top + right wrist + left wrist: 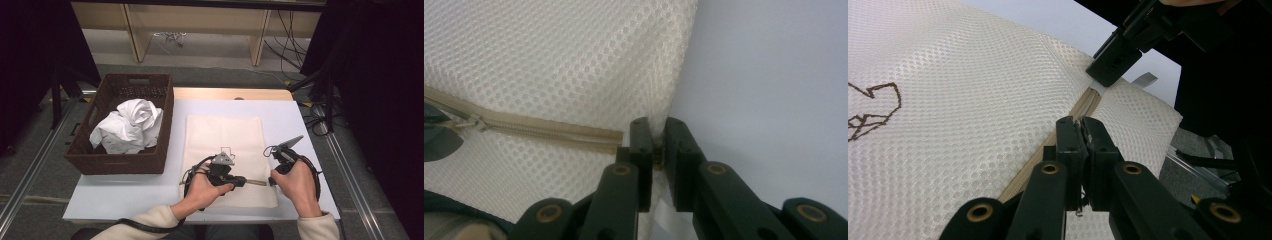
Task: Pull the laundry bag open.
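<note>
**Zip step: anchor right, pull left**

You're working the beige zipper (pixel 544 131) on the cream mesh laundry bag (pixel 225 135), which lies flat on the white table (pixel 295 120) right of the brown wicker basket (pixel 95 162) holding crumpled white cloth (pixel 130 125).

- Keep the right gripper (pixel 658 142) pinned as the anchor at the bag's edge, just past the zipper's end. Don't let it lift, or the mesh bunches.
- Draw the left gripper (pixel 1081 132) straight along the zipper line, low to the bag.

Jaws:
- Left: closed tight at the zipper, apparently on the zipper pull (pixel 471 122); I can't tell for certain.
- Right: nearly closed, pinching the mesh edge beside the zipper end.
</note>
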